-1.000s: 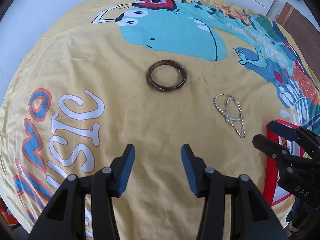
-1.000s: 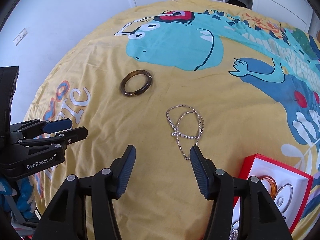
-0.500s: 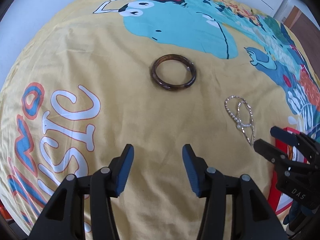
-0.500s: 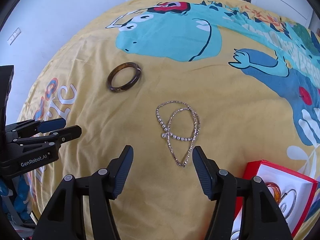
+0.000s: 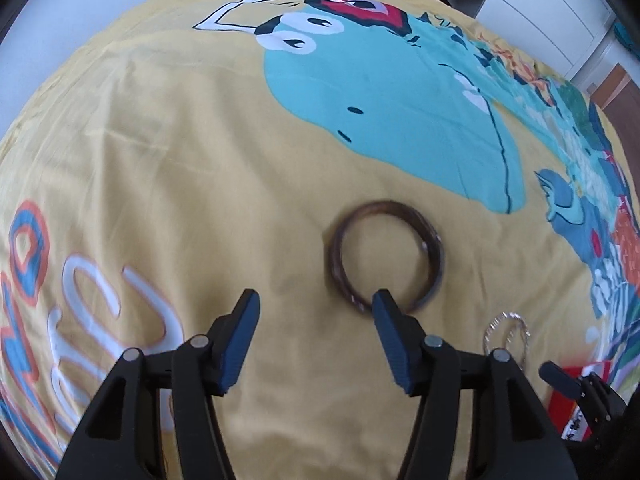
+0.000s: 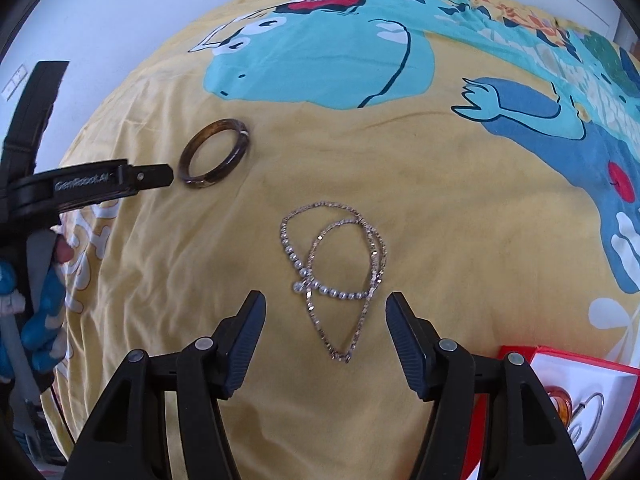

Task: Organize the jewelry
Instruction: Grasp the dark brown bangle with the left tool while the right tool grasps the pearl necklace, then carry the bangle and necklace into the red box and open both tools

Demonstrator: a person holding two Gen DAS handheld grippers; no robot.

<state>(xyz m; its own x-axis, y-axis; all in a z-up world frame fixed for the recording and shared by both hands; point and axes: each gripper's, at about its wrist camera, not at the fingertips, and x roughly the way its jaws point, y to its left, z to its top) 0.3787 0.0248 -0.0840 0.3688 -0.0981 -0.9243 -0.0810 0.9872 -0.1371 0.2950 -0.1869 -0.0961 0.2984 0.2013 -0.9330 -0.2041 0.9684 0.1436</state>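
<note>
A dark brown bangle (image 5: pixel 386 254) lies flat on the yellow bedspread. My left gripper (image 5: pixel 316 300) is open and empty, with its right fingertip at the bangle's near rim. In the right wrist view the bangle (image 6: pixel 214 153) lies just past the left gripper's tip (image 6: pixel 158 176). A silver and pearl necklace (image 6: pixel 334 268) lies looped on the spread. My right gripper (image 6: pixel 326 304) is open and empty, its fingers on either side of the necklace's near end. The necklace also shows in the left wrist view (image 5: pixel 506 330). A red jewelry box (image 6: pixel 580 408) with white lining holds rings and an amber piece.
The bedspread (image 6: pixel 460 184) has a teal dinosaur print and is wrinkled. White wall and wardrobe doors (image 5: pixel 548 12) stand beyond the bed. The right gripper's tip (image 5: pixel 560 376) and the box's red edge show at the lower right of the left wrist view.
Both grippers have moved forward and down. The left one has closed in on the bangle, the right one on the necklace. Both stay open; no jewelry has moved.
</note>
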